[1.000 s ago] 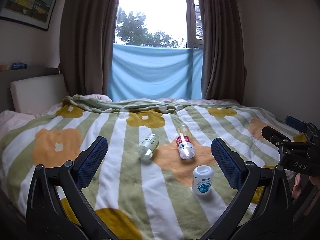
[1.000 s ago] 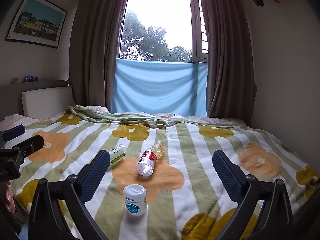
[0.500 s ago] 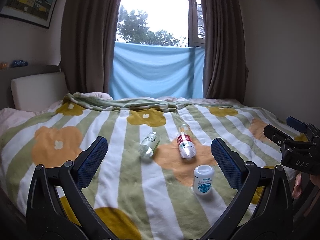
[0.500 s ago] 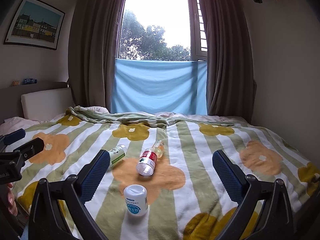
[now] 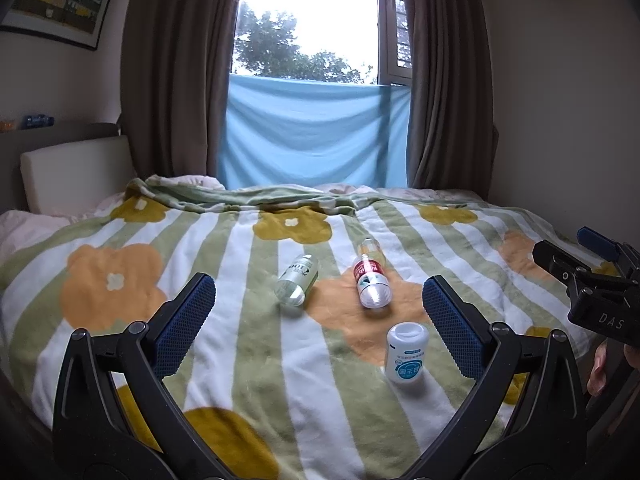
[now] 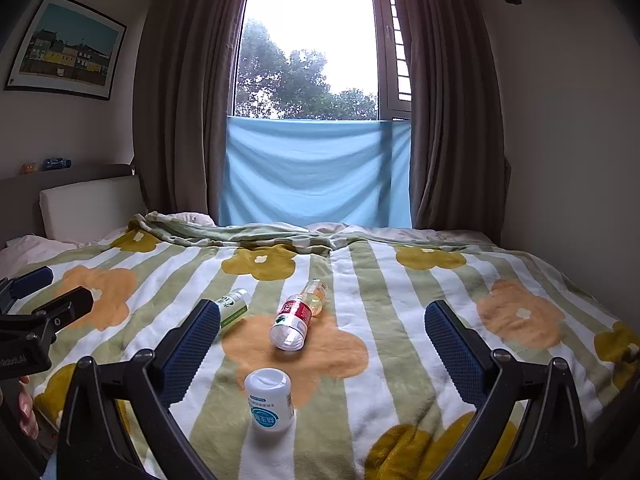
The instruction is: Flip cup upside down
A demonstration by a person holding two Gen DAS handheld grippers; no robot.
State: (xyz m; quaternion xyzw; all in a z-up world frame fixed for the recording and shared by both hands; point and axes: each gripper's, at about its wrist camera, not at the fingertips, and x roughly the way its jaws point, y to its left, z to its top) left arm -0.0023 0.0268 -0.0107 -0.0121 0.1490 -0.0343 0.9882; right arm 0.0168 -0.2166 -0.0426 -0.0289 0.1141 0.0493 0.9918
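Both grippers — left gripper point(image 5: 318, 308), right gripper point(image 6: 320, 334) — gape wide, empty. The white cup point(image 6: 270, 400) stands just before the red-labelled bottle point(image 6: 294, 320); soft blanket point(image 6: 400, 320) risks toppling it on contact.

Both wrist views low, windowward — share bed point(image 5: 248, 336) point(image 6: 400, 360).
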